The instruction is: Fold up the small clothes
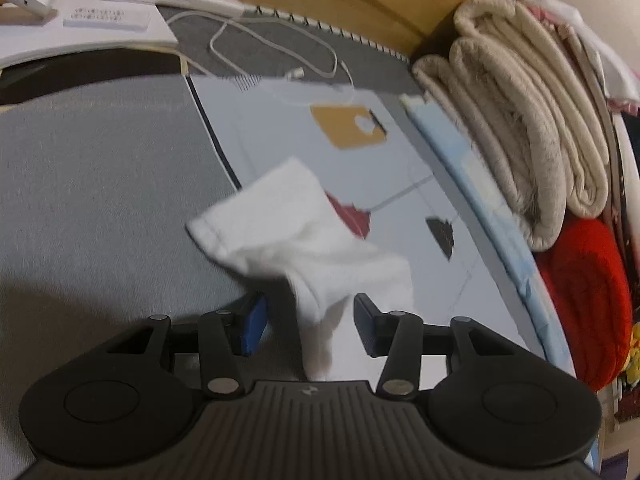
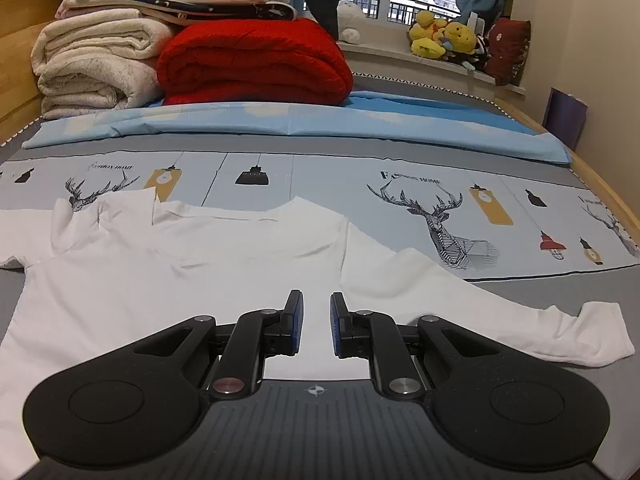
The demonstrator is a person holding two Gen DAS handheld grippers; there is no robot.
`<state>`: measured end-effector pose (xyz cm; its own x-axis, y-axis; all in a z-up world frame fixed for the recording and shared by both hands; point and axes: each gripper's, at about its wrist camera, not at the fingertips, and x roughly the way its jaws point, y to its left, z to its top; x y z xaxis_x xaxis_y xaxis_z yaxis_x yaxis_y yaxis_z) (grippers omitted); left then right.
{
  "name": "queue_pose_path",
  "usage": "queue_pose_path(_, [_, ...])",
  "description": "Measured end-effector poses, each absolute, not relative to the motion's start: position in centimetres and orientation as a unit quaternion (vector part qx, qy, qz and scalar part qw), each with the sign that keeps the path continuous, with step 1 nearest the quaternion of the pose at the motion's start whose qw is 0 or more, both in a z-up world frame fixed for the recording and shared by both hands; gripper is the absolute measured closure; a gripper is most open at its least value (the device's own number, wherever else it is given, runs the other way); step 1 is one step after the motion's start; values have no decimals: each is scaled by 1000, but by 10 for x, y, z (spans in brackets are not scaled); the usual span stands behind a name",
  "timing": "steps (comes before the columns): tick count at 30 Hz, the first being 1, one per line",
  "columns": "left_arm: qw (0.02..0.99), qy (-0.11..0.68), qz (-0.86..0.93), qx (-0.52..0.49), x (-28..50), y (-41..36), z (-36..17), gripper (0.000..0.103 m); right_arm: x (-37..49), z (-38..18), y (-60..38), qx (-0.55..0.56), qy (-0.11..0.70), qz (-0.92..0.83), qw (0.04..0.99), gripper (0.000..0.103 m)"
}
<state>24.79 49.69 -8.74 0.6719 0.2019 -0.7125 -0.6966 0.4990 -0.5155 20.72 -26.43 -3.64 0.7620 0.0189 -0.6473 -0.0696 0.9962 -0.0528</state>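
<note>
The white shirt (image 2: 180, 280) lies on the bed (image 2: 280, 168). The left hand-held gripper (image 1: 306, 320) gapes around its sleeve (image 1: 280, 220), unpressed; the right hand-held gripper (image 2: 316, 322) hangs narrow, empty. The loose sleeve may flop back, spoiling the fold.

Left gripper (image 1: 310, 326), low in the frame's centre, has its jaws parted, pads clear of the cloth between them. Right gripper (image 2: 317, 324), also lower centre, shows a narrow empty gap.
</note>
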Motion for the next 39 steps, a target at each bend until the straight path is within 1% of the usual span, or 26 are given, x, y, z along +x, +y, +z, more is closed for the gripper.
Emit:
queue_pose_path(1, [814, 289, 282, -417, 247, 498, -88, 73, 208, -37, -264, -38, 345, 25, 938, 89])
queue_pose_path(3, [815, 270, 303, -415, 242, 504, -85, 94, 208, -38, -262, -42, 346, 27, 937, 89])
queue_pose_path(5, [812, 252, 311, -425, 238, 509, -84, 94, 209, -38, -260, -46, 346, 30, 936, 89])
queue_pose_path(9, [799, 256, 310, -448, 239, 514, -86, 94, 211, -39, -258, -52, 348, 35, 936, 89])
queue_pose_path(11, [801, 258, 317, -437, 240, 512, -83, 94, 210, -39, -259, -53, 348, 36, 935, 89])
queue_pose_path(12, [804, 258, 319, -429, 241, 510, -79, 97, 211, -39, -258, -54, 348, 37, 935, 89])
queue_pose_path(13, [809, 259, 320, -418, 244, 505, -73, 99, 211, -39, -258, -54, 348, 38, 935, 89])
queue_pose_path(15, [828, 266, 316, -380, 253, 488, -54, 99, 210, -39, -259, -53, 348, 41, 935, 89])
queue_pose_path(18, [878, 262, 259, -306, 274, 436, -21, 100, 209, -40, -259, -52, 349, 48, 934, 90])
queue_pose_path(19, [894, 262, 228, -282, 282, 410, -11, 100, 207, -39, -258, -54, 349, 52, 934, 97])
queue_pose_path(20, [907, 261, 200, -265, 288, 387, -3, 100, 205, -38, -258, -55, 346, 55, 935, 98])
queue_pose_path(24, [939, 264, 49, -215, 309, 263, 19, 100, 198, -34, -258, -45, 342, 61, 936, 98])
queue_pose_path(27, [939, 278, -65, -194, 315, 168, 22, 100, 192, -32, -258, -35, 344, 63, 936, 98])
queue_pose_path(29, [919, 311, -146, -191, 318, 113, 16, 98, 185, -30, -259, -34, 345, 68, 936, 98])
queue_pose_path(30, [901, 340, -187, -193, 319, 87, 9, 92, 183, -29, -259, -36, 345, 70, 935, 98])
queue_pose_path(31, [888, 360, -213, -191, 319, 69, 5, 91, 179, -27, -260, -35, 345, 71, 935, 98])
queue_pose_path(32, [885, 370, -218, -181, 315, 54, 3, 91, 175, -26, -262, -33, 346, 73, 935, 98])
queue_pose_path(34, [896, 362, -198, -165, 310, 47, 7, 91, 168, -25, -267, -26, 350, 72, 933, 98])
queue_pose_path(39, [925, 334, -84, -162, 305, 86, 34, 91, 151, -25, -279, 2, 358, 64, 931, 98])
